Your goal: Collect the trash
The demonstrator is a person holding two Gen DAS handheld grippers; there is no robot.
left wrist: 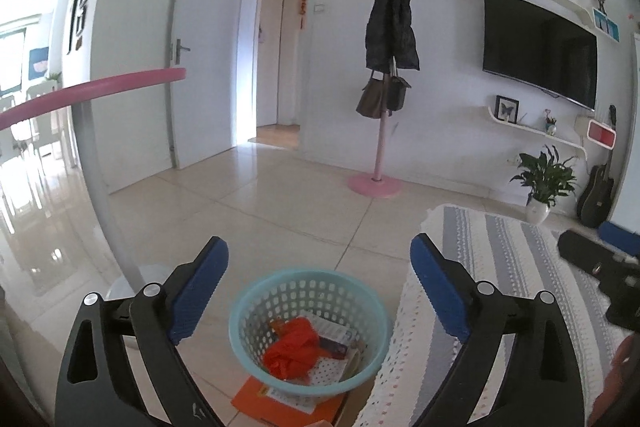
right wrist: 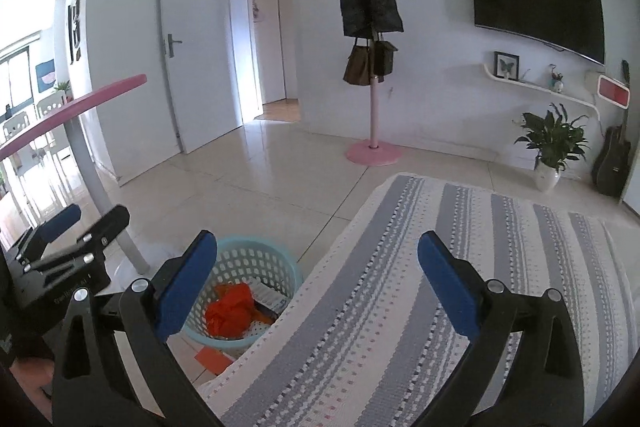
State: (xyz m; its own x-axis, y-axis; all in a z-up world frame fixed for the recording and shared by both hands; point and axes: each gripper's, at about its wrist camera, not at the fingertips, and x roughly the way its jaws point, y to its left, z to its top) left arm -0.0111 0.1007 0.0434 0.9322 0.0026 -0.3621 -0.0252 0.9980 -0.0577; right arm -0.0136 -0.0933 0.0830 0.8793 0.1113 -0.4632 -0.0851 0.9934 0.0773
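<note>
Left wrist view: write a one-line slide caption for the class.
Open left tool above a blue basket holding crumpled red trash, beside a striped cloth.

Both wrist views look forward and slightly downward, side by side. Left view sits close above the basket [left wrist: 310,323]; right view over the striped cloth [right wrist: 420,291]. Shared: basket, coat stand [left wrist: 380,131], television [left wrist: 540,47]
</note>
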